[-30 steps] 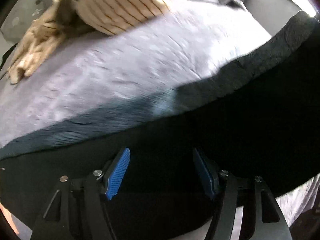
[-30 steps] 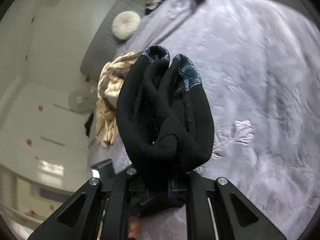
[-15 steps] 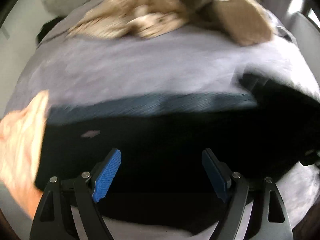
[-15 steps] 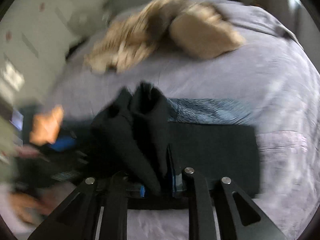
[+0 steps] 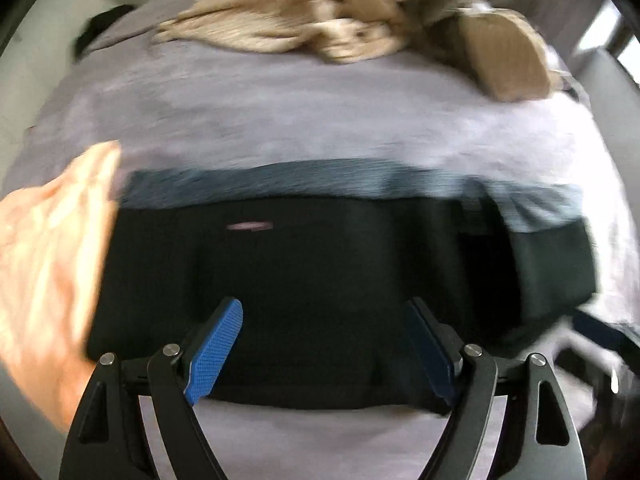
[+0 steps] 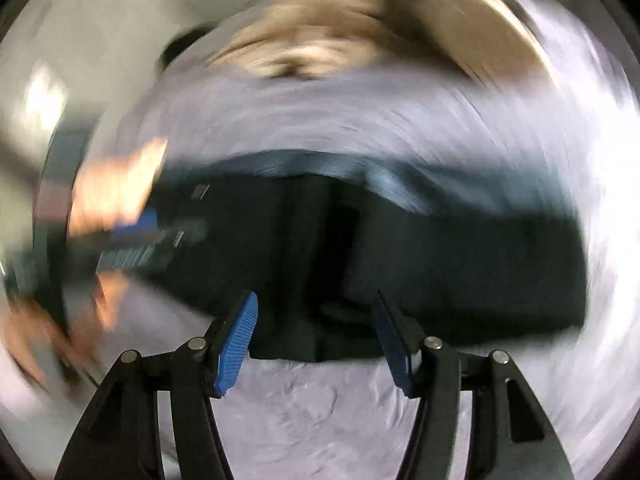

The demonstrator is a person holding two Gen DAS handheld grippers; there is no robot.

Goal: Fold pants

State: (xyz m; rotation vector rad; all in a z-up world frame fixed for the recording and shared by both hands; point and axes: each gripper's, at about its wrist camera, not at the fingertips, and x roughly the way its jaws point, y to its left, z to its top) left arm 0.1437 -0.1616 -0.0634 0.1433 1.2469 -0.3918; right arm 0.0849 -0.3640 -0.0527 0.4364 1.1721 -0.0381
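Your left gripper has its fingers spread wide and empty, hanging over the near edge of the black pants. On your right gripper the jaws are opening; the fabric lies beneath and beyond the blue pads, and neither pad presses on it.

Take the pants as your landmark. The lavender bedspread lies under them and runs out on every side. They rest on it as a broad dark block near its front edge, with a blue-grey band along their far side. Beyond them, toward the back of the bed, sits a heap of tan knitted fabric. At their left end a bare hand shows in the left wrist view. The right wrist view is badly smeared, so the pants' far corners are hard to read, but a dark upright crease sits in their middle, where layers seem to meet.

What could go wrong: with your right jaws parting while the hand is in motion, a pad may catch the top layer and drag it, pulling the fold crooked. The plush spread may also grip the lower layer, so a tug on one end could bunch the block. That middle crease looks uneven; folding over it may trap a ridge.

No container is in view; nothing is held in one.
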